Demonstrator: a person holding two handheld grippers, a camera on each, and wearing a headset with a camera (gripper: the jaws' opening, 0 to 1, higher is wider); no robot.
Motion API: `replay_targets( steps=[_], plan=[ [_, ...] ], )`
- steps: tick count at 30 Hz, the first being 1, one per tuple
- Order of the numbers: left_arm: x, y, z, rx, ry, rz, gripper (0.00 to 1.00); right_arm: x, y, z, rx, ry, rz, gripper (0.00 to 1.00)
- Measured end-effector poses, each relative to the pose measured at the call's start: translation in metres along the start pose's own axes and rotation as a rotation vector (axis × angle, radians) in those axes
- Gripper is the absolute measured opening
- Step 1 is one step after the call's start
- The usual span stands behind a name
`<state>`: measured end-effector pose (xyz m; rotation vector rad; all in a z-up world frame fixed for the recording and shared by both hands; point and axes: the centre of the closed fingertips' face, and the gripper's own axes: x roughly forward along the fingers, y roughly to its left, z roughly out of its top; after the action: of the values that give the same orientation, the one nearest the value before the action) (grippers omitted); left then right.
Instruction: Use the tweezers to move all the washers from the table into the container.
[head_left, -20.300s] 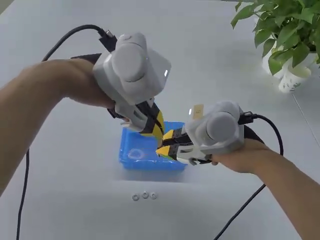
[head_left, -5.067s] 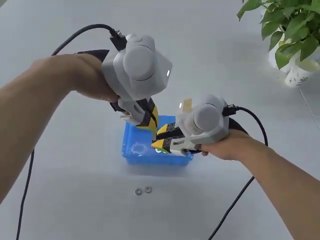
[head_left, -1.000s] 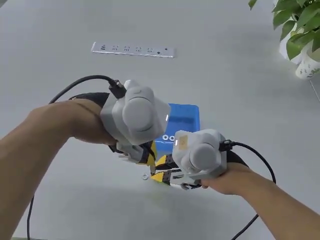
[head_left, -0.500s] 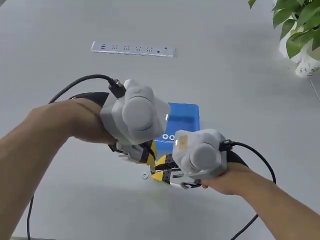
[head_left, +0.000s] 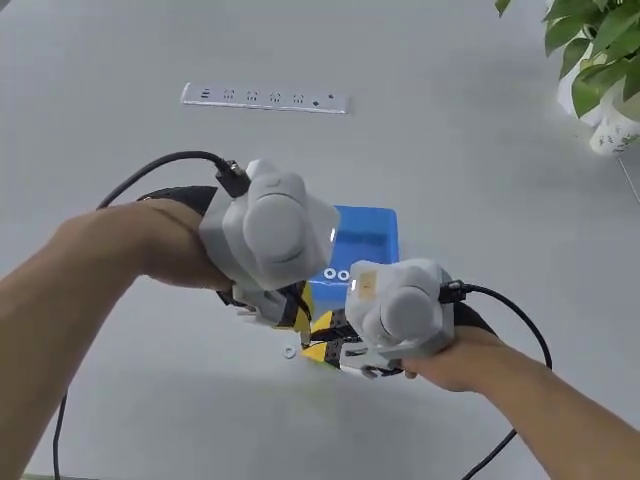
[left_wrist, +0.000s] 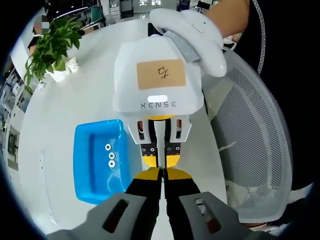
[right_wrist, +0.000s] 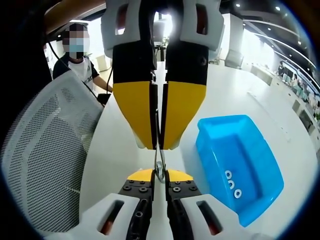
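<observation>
While left claw (right_wrist: 159, 146), right claw (right_wrist: 159, 178) pinch tweezers (right_wrist: 157, 120), right gripper view shows washer (right_wrist: 159, 169)

The head view is looking steeply down at the table (head_left: 480, 150) from above and from rather near. The left gripper view is facing the right gripper (left_wrist: 160, 162) from very near, and the right gripper view is looking back at the left gripper (right_wrist: 159, 145). All three are sharing the blue container (head_left: 372, 232) beside the jaws.
</observation>
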<state>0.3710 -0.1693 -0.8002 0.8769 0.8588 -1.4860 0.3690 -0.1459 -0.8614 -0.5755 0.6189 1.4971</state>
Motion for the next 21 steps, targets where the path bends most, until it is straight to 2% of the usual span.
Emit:
replay_targets(
  steps=[21],
  plan=[
    [-0.0024, -0.0013, 0.0008, 0.01, 0.001, 0.001, 0.05, -0.0016, 0.0022, 0.0021, -0.006, 0.0, 0.002, 0.09]
  ],
)
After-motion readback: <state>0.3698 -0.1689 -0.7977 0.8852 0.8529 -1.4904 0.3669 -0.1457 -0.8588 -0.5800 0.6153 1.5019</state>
